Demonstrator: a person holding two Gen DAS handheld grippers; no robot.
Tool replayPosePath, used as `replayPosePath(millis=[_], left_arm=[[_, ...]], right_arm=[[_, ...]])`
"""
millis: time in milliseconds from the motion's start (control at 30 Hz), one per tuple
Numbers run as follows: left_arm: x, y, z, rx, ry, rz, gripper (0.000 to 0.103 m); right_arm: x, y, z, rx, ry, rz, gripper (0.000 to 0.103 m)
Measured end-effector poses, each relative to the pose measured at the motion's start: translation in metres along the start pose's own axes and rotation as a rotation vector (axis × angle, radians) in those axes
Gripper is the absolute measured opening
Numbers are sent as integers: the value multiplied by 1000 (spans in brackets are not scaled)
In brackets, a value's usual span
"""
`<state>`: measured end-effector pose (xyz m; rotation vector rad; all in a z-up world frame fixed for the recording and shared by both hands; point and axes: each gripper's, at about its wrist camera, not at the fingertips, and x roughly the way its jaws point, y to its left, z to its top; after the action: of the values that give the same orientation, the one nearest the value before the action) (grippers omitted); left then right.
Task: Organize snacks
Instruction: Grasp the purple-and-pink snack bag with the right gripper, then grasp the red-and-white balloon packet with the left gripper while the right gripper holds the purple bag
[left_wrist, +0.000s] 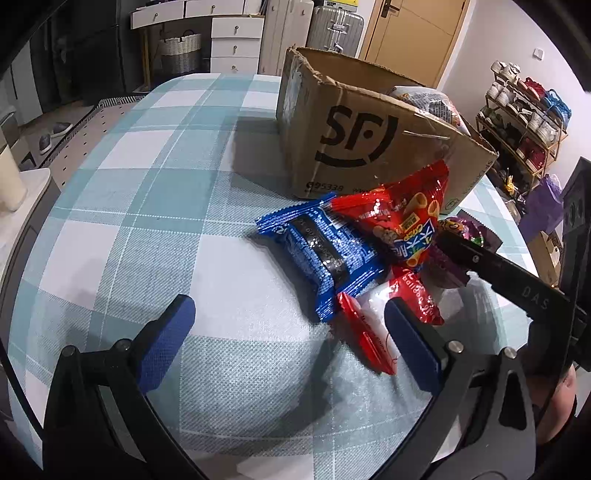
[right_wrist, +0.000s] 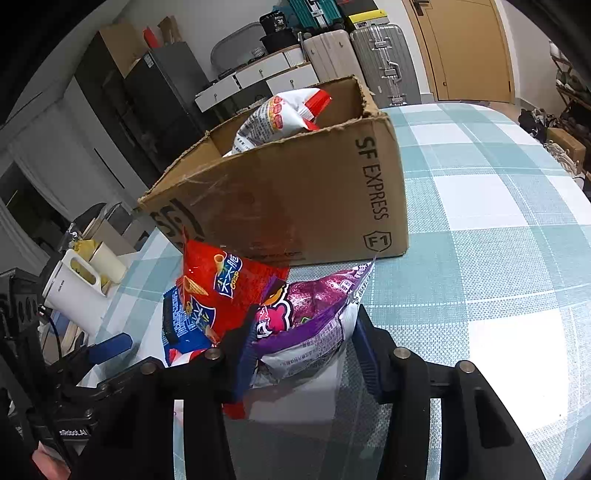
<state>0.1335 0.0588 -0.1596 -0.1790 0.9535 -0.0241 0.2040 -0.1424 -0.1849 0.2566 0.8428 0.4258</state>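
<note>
Right gripper (right_wrist: 303, 350) straddles the crinkled purple foil snack bag (right_wrist: 314, 314), blue pads either side; jaws look partly closed around it, but can't tell whether they're actually clamping yet. Left gripper (left_wrist: 288, 328) is released, jaws wide, nothing between them, hovering over the teal plaid tablecloth (left_wrist: 147, 192). Just ahead of the left one: thin red stick packet (left_wrist: 365, 339), blue biscuit wrapper (left_wrist: 321, 254), then a red foil chip bag (left_wrist: 402, 218) overlapping both and leaning toward the box. Beyond the pile, touching it: open brown cardboard SF box (right_wrist: 295, 195), with a white-and-red snack bag (right_wrist: 280, 114) already inside. Judged step: picking the purple bag for boxing. Next move needs a firm pinch, a lift clear of the red bag, then carry over the near box wall.
</note>
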Motion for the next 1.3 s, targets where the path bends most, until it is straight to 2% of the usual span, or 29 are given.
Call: replayPosePath(millis=[467, 800, 1133, 1300], left_arm=[[-6, -10, -6, 19, 13, -1, 102], [-2, -38, -7, 41, 37, -2, 102], [22, -73, 0, 56, 110, 69, 102], [32, -76, -2, 57, 136, 91, 99]], right_arm=[[-25, -11, -9, 32, -43, 36, 47], [-50, -15, -15, 37, -88, 41, 47], [-65, -34, -26, 67, -95, 48, 47], [-68, -39, -27, 71, -99, 48, 47]])
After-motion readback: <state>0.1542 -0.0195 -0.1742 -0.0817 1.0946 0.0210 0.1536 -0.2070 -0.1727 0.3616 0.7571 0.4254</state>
